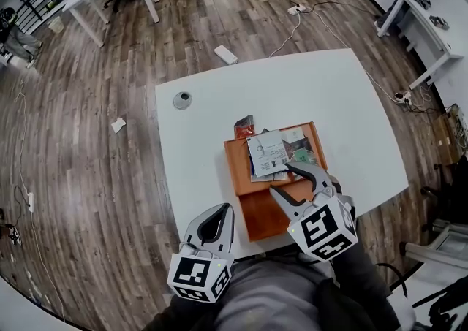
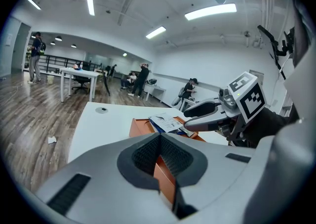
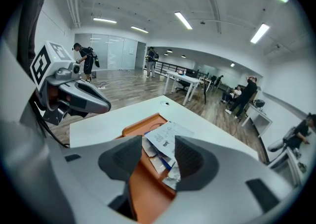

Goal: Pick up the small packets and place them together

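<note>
Where the white packet lies, lower packets are half-hidden.

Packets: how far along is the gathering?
Done: most packets sit piled at the far end of the orange tray. In hand: nothing. The right gripper hovers open by the pile, and the left gripper is shut and empty at the near edge of the table. Left: a red packet seems to lie just outside the tray's far rim.

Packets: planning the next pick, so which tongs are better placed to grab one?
Right. The right tongs stand open right at the packets in the tray; the left tongs are shut, back near the table edge.
</note>
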{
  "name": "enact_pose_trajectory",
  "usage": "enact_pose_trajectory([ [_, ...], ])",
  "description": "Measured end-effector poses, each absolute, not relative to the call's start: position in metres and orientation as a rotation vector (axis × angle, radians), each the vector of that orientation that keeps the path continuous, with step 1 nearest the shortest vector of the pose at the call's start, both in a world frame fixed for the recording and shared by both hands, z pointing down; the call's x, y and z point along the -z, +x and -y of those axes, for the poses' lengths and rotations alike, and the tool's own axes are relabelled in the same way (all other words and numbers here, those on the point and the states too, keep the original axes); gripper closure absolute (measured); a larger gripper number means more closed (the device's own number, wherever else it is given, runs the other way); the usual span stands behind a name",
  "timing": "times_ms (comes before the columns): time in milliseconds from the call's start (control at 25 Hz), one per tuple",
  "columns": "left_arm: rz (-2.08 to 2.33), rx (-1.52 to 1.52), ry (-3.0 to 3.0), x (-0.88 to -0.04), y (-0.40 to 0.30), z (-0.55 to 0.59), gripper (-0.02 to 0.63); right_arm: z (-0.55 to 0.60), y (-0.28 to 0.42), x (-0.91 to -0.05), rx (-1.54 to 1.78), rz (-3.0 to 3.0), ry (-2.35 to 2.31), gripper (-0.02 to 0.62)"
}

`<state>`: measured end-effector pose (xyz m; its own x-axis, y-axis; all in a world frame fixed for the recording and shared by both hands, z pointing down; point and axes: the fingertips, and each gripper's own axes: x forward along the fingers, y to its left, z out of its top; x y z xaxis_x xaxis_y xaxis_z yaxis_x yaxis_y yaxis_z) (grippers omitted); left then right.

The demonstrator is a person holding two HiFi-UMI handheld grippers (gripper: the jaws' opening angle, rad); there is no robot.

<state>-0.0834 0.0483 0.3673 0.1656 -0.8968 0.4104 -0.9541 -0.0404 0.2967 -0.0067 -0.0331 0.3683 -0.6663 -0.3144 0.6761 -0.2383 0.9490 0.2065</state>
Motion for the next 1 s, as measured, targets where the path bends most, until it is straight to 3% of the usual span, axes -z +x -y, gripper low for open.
enact_pose_trajectory([
  [1000,1.85,-0.073,1.71,-0.394,-0.1,-0.008,0.606,0.112,-0.002,-0.337,0.234,2.32,0.178,0.388],
])
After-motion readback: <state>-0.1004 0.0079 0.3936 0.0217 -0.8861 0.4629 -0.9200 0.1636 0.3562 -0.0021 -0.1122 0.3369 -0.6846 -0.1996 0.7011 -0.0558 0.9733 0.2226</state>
